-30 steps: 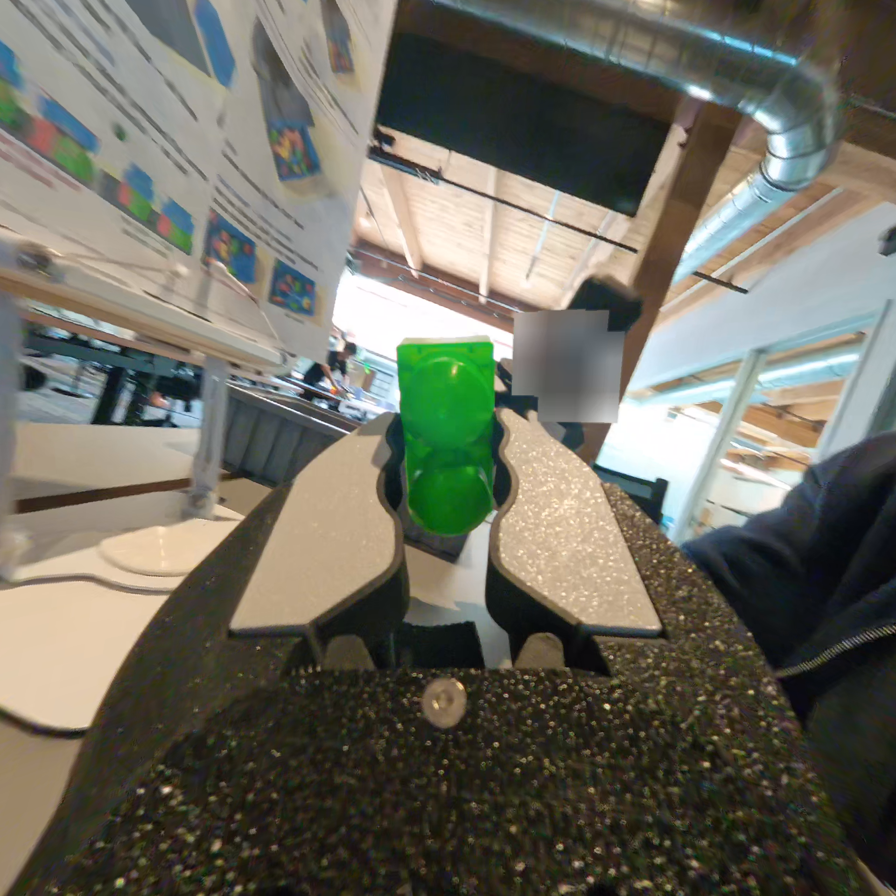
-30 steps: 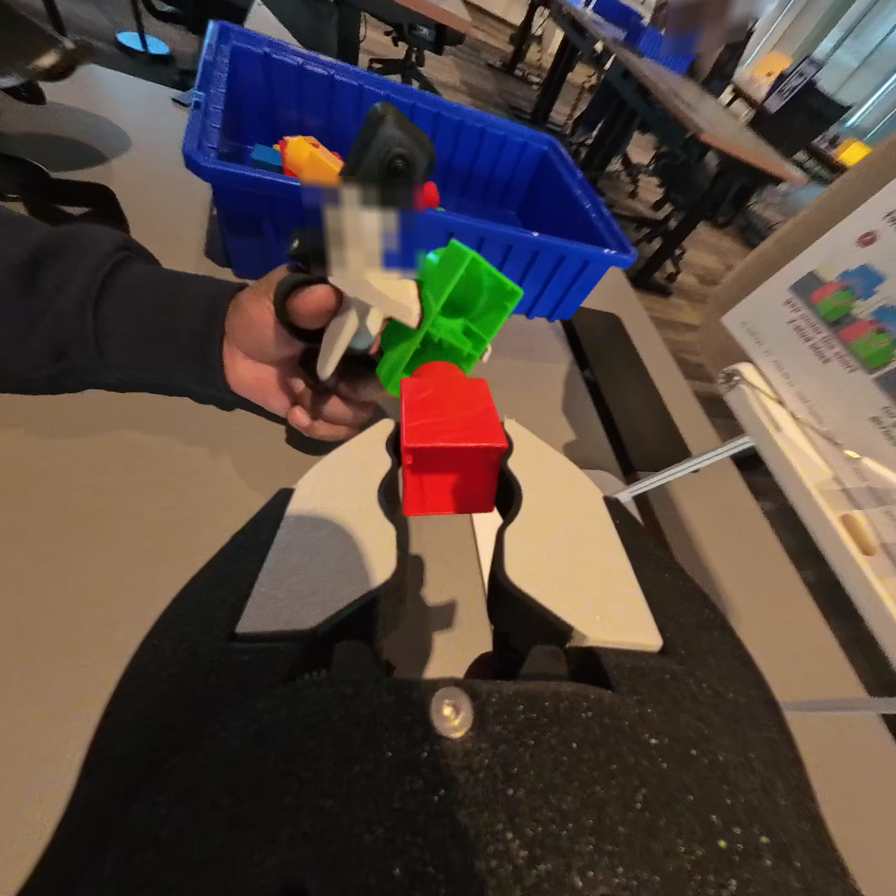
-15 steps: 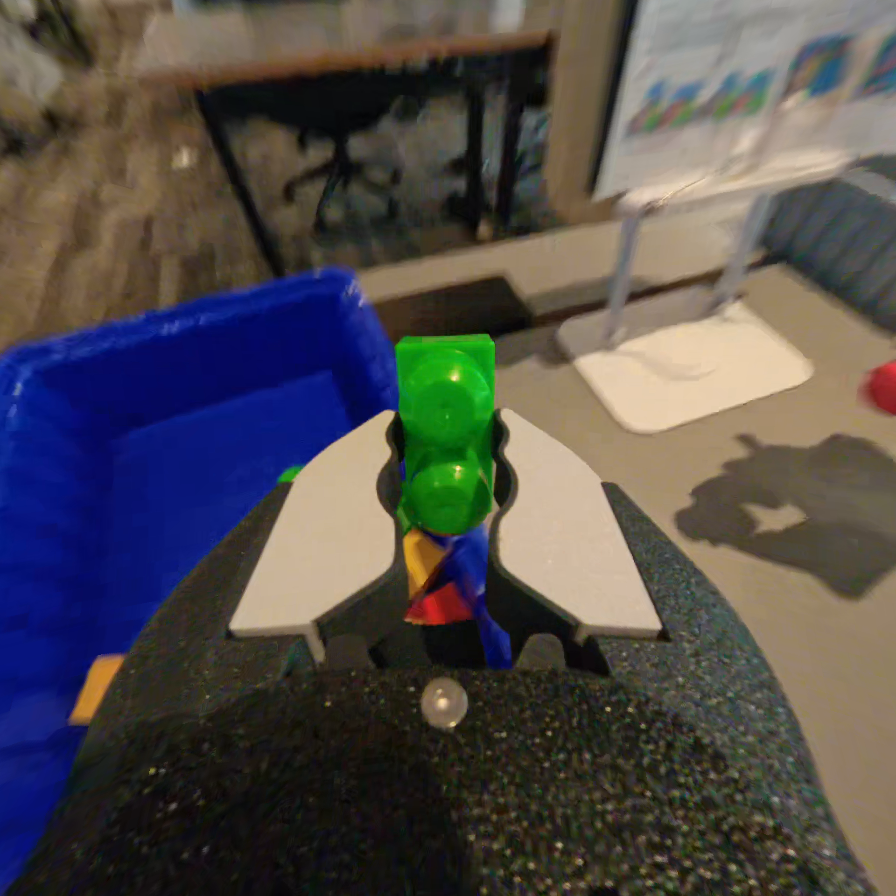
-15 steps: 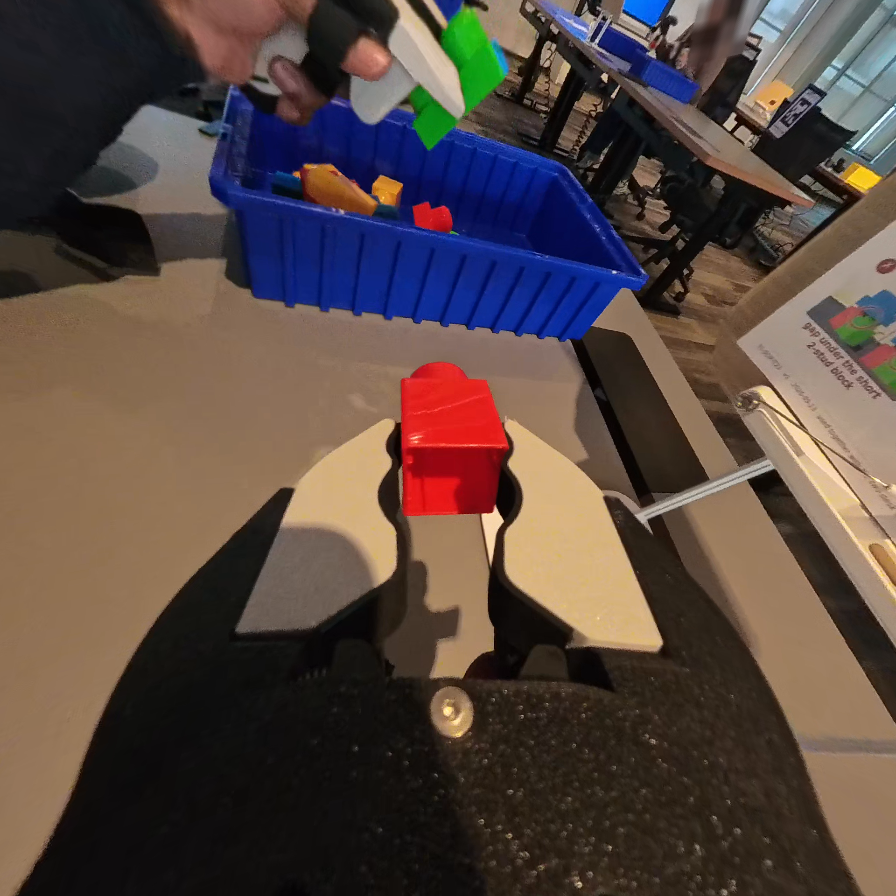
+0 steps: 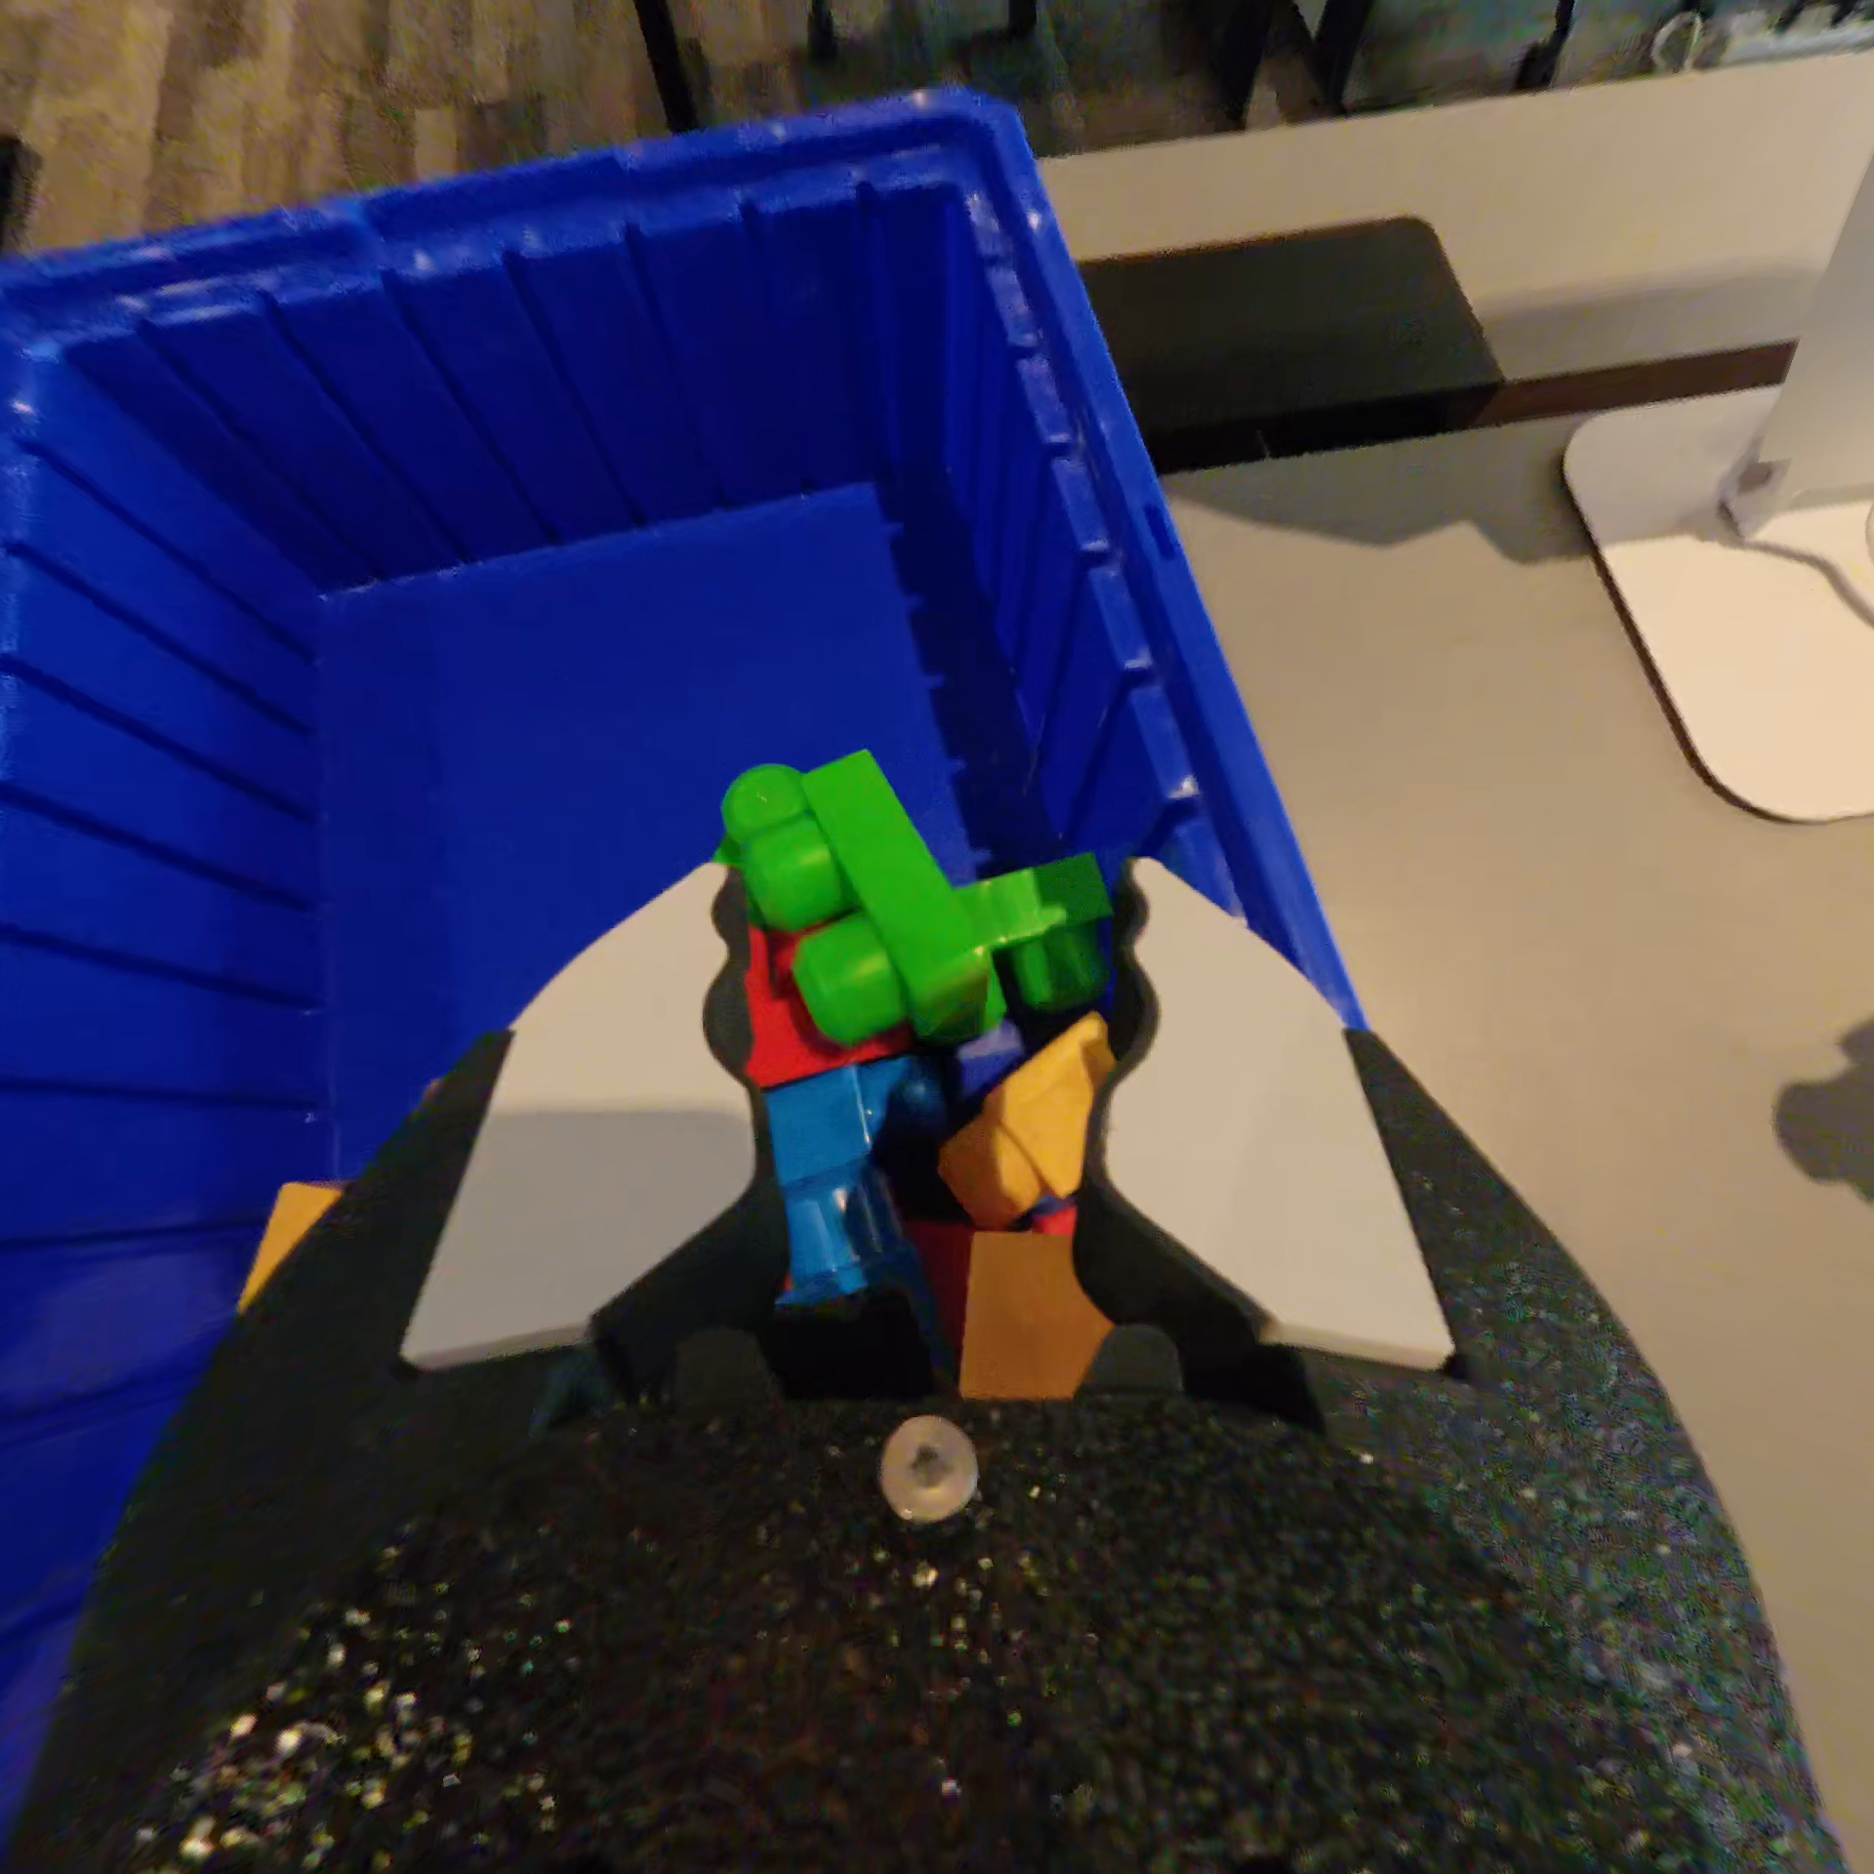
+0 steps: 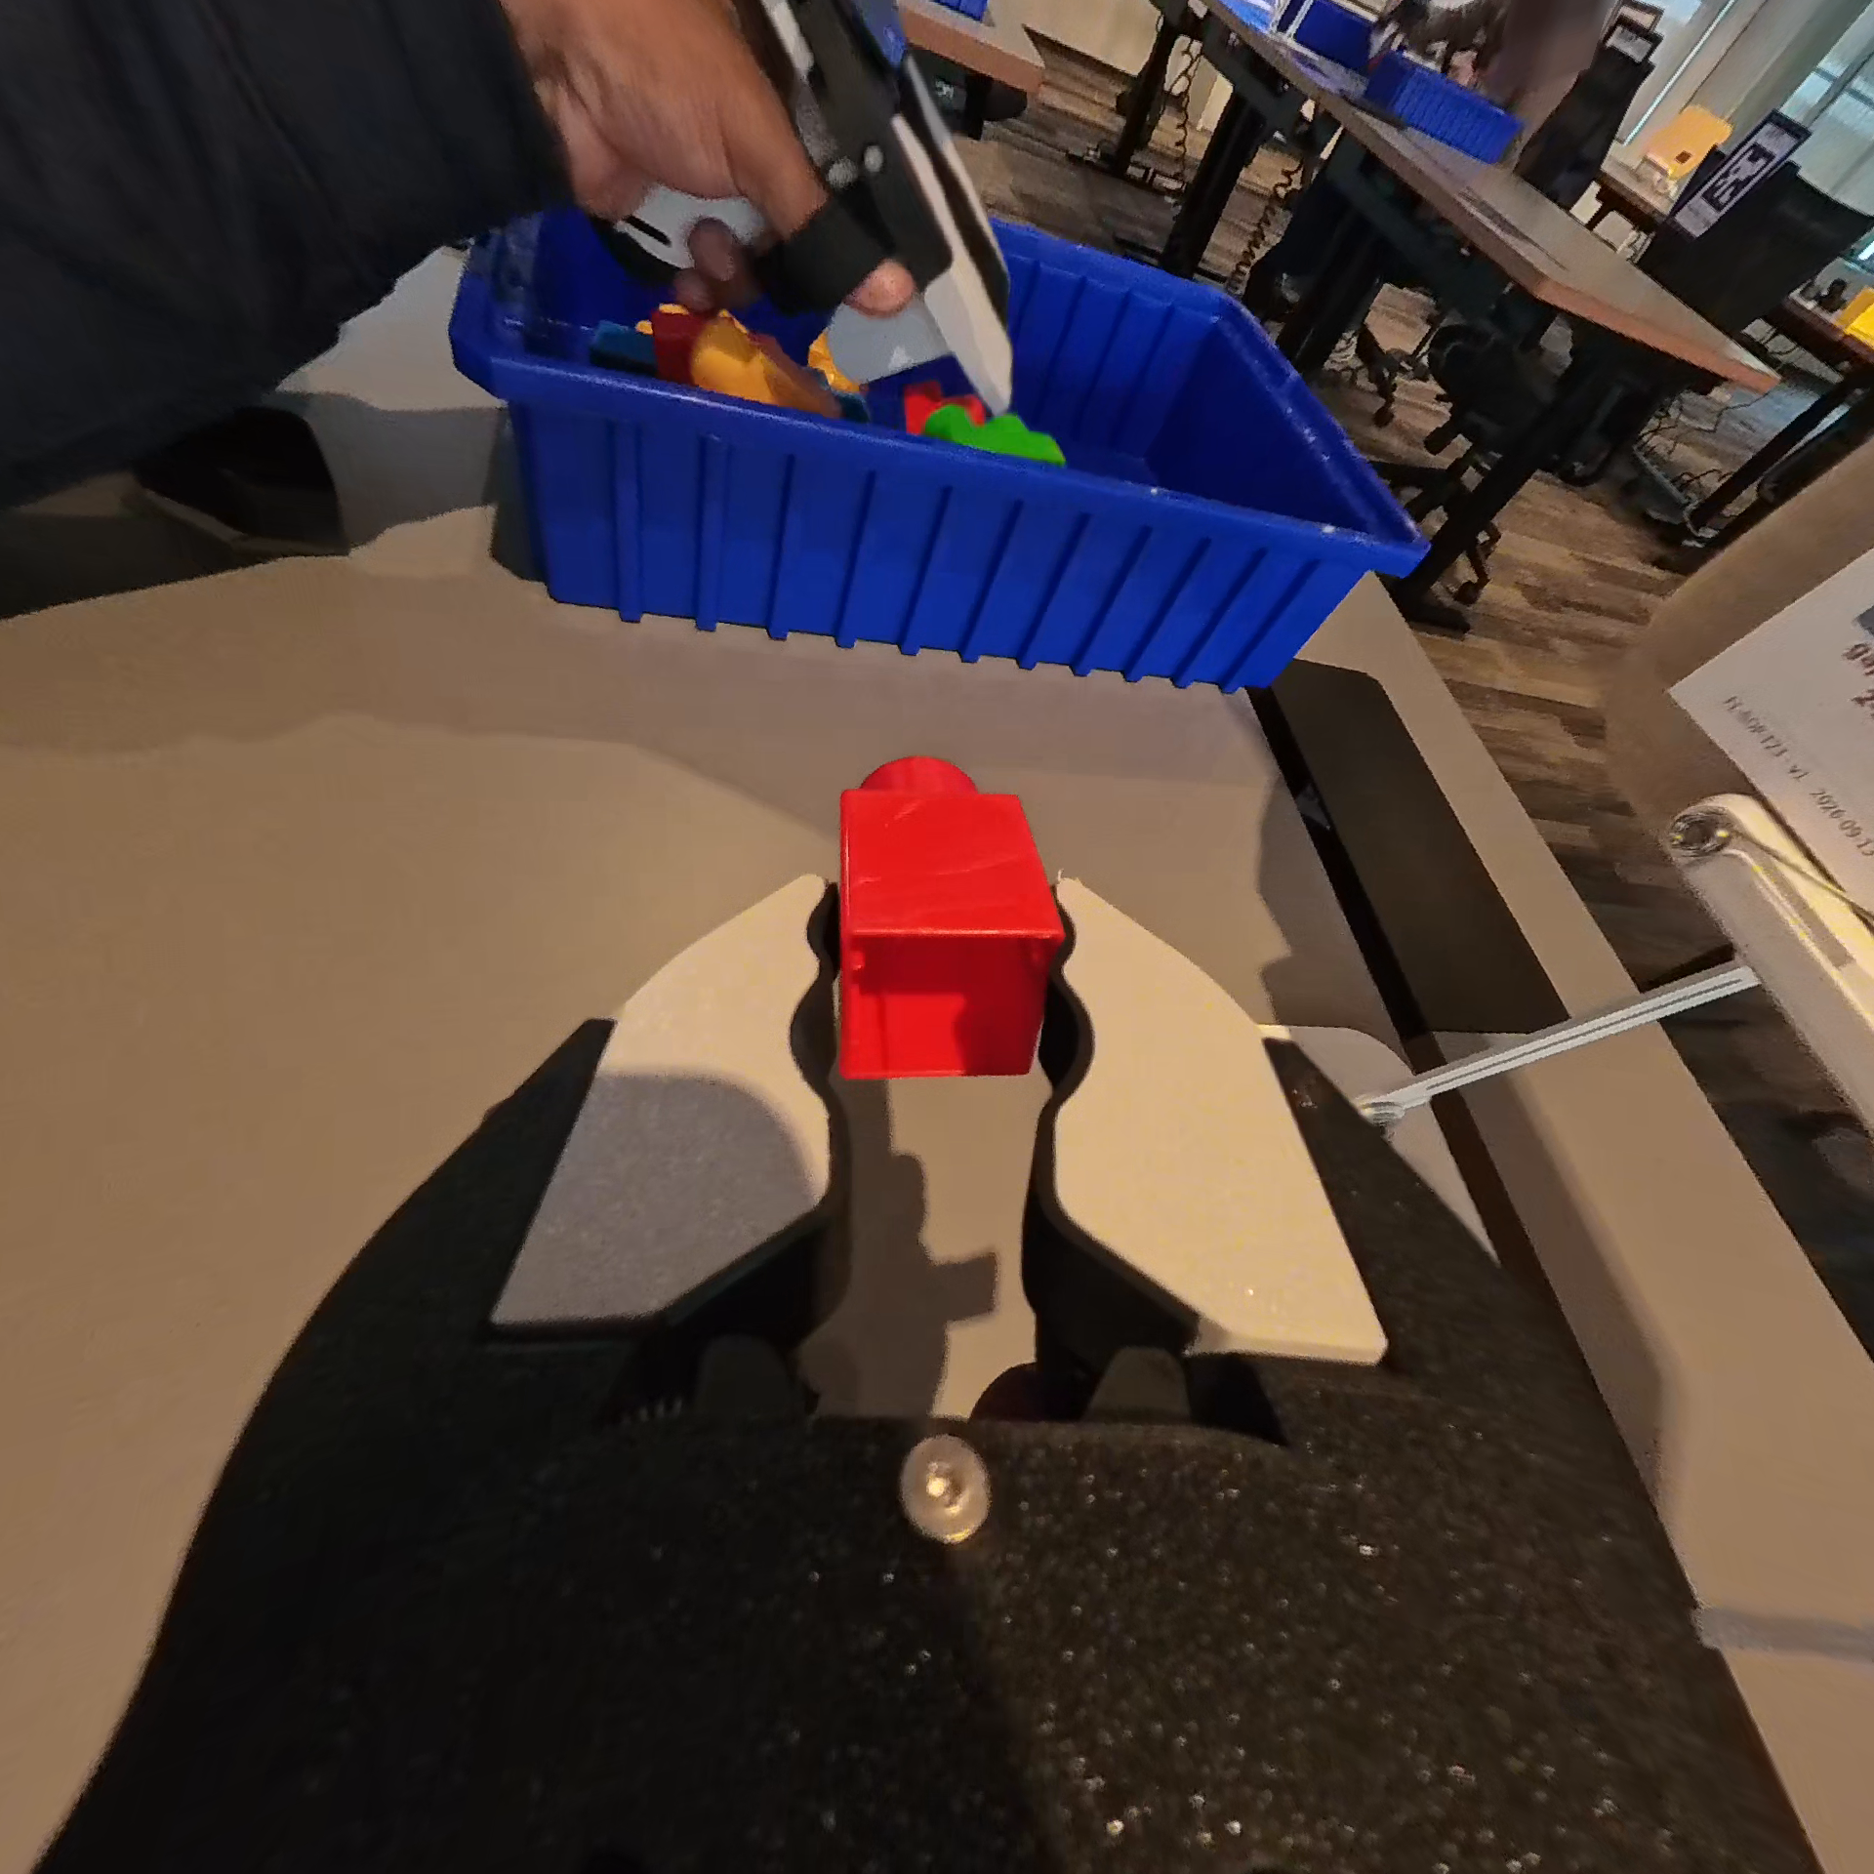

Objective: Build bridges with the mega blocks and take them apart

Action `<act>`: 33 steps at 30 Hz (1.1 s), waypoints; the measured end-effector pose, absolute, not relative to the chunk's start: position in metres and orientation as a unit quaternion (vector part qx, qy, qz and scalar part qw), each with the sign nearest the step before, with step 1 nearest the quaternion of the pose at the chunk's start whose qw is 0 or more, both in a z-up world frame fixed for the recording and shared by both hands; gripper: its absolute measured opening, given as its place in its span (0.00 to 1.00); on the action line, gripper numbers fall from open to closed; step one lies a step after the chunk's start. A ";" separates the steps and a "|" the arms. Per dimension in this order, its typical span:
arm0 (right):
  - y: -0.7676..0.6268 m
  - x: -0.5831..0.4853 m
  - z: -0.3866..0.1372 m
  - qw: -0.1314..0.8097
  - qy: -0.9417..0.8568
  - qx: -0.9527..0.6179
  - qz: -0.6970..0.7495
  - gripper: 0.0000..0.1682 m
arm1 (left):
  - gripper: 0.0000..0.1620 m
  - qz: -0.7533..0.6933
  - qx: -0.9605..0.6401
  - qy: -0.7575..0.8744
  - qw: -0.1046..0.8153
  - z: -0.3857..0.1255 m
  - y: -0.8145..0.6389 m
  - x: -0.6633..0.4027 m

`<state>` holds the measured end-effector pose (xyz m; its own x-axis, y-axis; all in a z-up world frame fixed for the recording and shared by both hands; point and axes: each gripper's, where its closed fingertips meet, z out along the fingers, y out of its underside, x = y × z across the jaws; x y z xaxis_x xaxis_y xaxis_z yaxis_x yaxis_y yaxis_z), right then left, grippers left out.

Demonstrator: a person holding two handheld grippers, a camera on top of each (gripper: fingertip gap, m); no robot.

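Where the grey tabletop (image 6: 304,811) runs bare at left and near, a blue bin (image 6: 913,568) sits at its far edge, rim near a black slot (image 6: 1349,771) by the right edge. Left gripper (image 5: 923,892), jaws wide, hangs over the bin; a green block (image 5: 882,903) lies loose atop blue, red and orange blocks. Right gripper (image 6: 938,903) clamps a red block (image 6: 938,943) above open tabletop. Far right: white stand base (image 5: 1744,649), desks (image 6: 1521,233), wood-pattern floor.
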<state>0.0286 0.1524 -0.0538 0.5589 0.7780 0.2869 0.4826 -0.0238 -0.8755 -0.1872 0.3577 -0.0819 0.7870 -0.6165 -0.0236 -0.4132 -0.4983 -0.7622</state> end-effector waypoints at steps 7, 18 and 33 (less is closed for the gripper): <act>0.152 0.020 -0.047 0.551 -0.445 -0.691 0.148 0.22 | 0.41 -0.220 -0.720 0.269 0.600 0.022 0.335 -0.136; 0.114 -0.007 0.080 0.667 -0.414 -0.604 0.138 0.22 | 0.34 -0.513 -0.617 0.218 0.555 -0.018 0.262 0.021; 0.317 -0.173 -0.043 0.363 -0.569 -0.723 0.148 0.22 | 0.37 -0.432 -0.515 0.108 0.732 -0.028 0.249 -0.028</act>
